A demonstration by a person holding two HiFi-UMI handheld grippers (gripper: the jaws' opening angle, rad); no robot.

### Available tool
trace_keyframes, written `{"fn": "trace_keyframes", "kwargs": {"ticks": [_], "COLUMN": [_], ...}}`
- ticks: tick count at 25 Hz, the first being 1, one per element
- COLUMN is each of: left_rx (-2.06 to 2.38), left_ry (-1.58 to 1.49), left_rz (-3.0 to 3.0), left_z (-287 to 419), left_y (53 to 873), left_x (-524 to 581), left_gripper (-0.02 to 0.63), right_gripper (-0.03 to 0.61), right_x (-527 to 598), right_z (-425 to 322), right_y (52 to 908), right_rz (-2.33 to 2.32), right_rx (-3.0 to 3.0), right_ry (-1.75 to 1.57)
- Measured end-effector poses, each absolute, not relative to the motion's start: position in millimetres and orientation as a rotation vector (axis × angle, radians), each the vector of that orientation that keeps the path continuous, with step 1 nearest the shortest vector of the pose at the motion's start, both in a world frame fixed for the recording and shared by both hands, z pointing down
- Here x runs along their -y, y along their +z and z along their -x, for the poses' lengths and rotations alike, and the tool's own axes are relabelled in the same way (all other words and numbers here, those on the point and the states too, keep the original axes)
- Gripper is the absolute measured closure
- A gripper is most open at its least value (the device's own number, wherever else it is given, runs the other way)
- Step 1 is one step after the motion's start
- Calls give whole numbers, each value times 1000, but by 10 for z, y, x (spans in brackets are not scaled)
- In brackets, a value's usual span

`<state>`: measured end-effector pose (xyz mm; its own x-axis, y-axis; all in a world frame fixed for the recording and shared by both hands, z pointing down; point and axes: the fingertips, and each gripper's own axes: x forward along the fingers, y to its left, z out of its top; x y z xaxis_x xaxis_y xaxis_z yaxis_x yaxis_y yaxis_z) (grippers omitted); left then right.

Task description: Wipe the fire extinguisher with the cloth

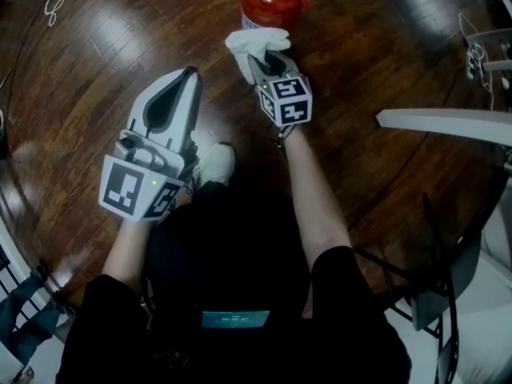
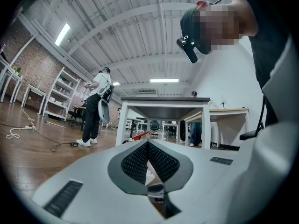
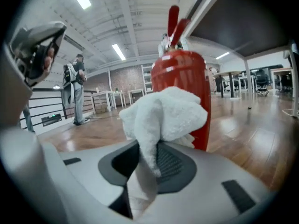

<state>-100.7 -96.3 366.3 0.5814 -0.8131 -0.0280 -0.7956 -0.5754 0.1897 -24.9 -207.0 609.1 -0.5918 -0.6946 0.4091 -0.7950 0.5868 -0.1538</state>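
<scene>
White terry cloth (image 3: 161, 118), bunched, pinched between the jaws of the right gripper (image 3: 149, 160). The jaws are clenched on a fold, the loose bulk mushrooming above the pads and a tail hanging down behind them.

Red fire extinguisher (image 3: 187, 78) stands upright on the dark wooden floor (image 1: 96, 62), directly behind the cloth. They are very close; contact cannot be told. From the head view, the extinguisher (image 1: 270, 2) is straight ahead of the person, with the cloth (image 1: 254, 45) just below it and the right gripper (image 1: 268, 62) pointing at it.

Left gripper (image 2: 148, 146): jaws pressed together, ribbed pads meeting, nothing between them. It is held off to the left (image 1: 186, 78), well apart from the extinguisher.

Writing: none legible on the extinguisher body. The cubes carry black-and-white square markers only.

Background, left gripper view: a second person (image 2: 96, 108) standing, and a white-legged table (image 2: 163, 101).
</scene>
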Motion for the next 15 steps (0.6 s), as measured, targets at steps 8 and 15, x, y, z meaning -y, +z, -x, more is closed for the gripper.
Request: {"fn": "trace_keyframes", "kwargs": {"ticks": [8, 15], "left_rx": [1341, 1336], "left_ry": [-177, -156], "left_rz": [-2667, -2672], "left_z": [887, 801], "left_y": [3600, 3638], "left_x": [947, 971], "left_gripper": [614, 614], "right_gripper": [452, 453], "right_x": [1991, 2202], "right_z": [-217, -587], "right_y": [4356, 3834], "right_rz": [-1352, -1446], "right_rx": [2872, 2930], "right_ry": [193, 147]}}
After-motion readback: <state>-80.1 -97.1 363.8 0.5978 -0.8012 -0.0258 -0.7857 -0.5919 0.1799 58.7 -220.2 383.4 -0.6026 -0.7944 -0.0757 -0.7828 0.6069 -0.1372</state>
